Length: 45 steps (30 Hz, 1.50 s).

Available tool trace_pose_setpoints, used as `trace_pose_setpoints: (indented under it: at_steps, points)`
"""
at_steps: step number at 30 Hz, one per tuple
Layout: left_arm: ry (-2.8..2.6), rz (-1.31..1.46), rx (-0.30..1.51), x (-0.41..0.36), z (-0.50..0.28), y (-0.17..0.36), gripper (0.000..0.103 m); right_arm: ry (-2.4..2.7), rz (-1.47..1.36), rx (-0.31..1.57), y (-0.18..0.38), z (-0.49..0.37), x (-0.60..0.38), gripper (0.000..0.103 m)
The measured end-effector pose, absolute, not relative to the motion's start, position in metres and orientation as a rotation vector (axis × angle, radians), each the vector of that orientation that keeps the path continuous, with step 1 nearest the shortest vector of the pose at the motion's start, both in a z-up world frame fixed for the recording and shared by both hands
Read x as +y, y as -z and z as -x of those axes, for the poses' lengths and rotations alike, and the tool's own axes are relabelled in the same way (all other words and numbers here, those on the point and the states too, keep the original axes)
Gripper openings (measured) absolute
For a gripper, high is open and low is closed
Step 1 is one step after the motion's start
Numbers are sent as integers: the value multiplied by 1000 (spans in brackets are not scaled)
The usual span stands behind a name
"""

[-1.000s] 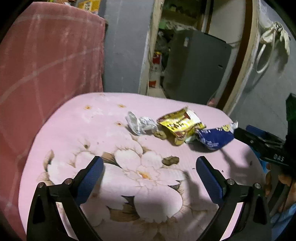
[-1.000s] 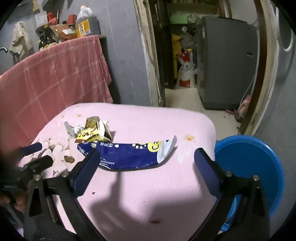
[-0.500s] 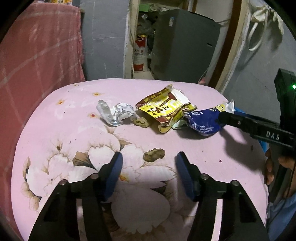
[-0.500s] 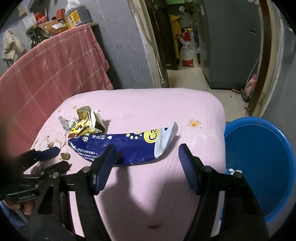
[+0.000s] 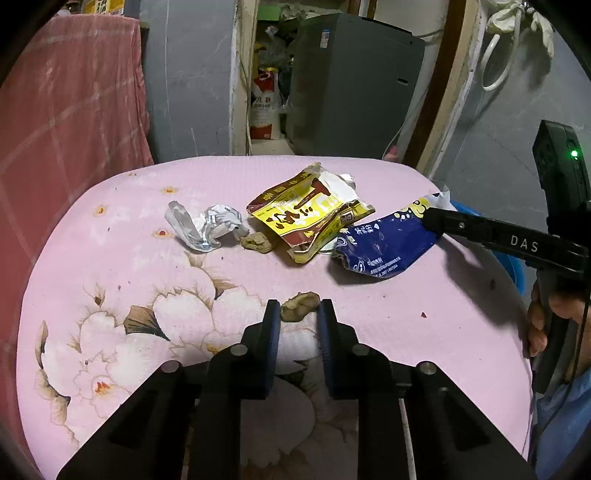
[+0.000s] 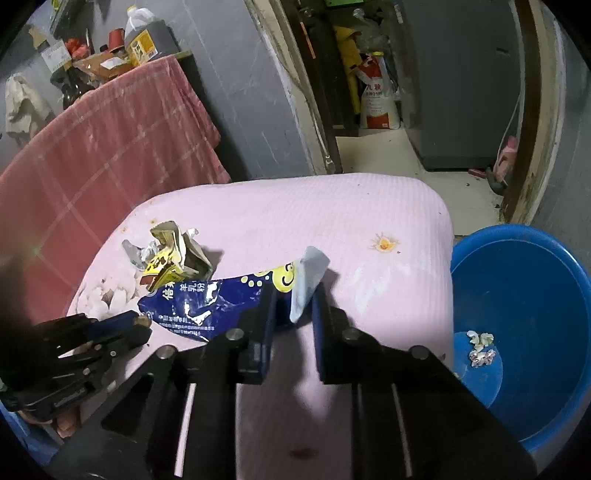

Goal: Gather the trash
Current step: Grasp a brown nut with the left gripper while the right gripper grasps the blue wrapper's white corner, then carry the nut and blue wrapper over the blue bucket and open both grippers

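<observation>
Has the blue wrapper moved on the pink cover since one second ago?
Yes, slightly. The blue wrapper has its white end lifted off the pink cover beside the flower print. The right gripper has just been closing onto that end.

Room fixtures and stored goods around the pink floral cloth [image 5: 122,229]

Pink cloth with printed white flowers, covering a rounded surface. Red checked cloth [image 6: 110,147] draped behind it, touching the grey wall [image 5: 188,81]. Shelf clutter above the drape: amber-filled plastic jug [image 6: 142,37], dark bottle [image 6: 72,86]. Open doorway beyond, with red-and-white printed sack [image 6: 378,101] on the floor beside a grey cabinet [image 5: 351,88]. White cord and rag [image 5: 517,33] hung on the wall.
</observation>
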<state>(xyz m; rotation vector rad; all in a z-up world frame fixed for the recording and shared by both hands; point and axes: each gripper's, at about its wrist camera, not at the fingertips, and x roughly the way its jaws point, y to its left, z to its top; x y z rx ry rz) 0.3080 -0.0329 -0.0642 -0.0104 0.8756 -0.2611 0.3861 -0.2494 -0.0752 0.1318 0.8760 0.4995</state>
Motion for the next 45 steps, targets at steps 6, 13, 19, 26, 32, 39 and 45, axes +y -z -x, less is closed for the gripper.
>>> trace_pose_setpoints:
  at_steps: [6, 13, 19, 26, 32, 39, 45]
  points:
    - [262, 12, 879, -34, -309, 62, 14, -507, -133, 850, 72, -381, -251, 8]
    - [259, 25, 865, -32, -308, 61, 9, -486, -116, 772, 62, -368, -253, 6]
    - [252, 14, 849, -33, -304, 60, 8, -484, -118, 713, 51, -358, -262, 5]
    - [265, 41, 802, -31, -296, 53, 8, -491, -112, 641, 37, -346, -265, 5]
    - [262, 65, 737, -33, -294, 40, 8, -473, -122, 571, 25, -338, -272, 5]
    - [285, 81, 614, -50, -294, 13, 8, -445, -150, 431, 6, -322, -288, 5]
    - [327, 110, 525, -73, -297, -10, 8, -376, -187, 289, -9, -305, -311, 5]
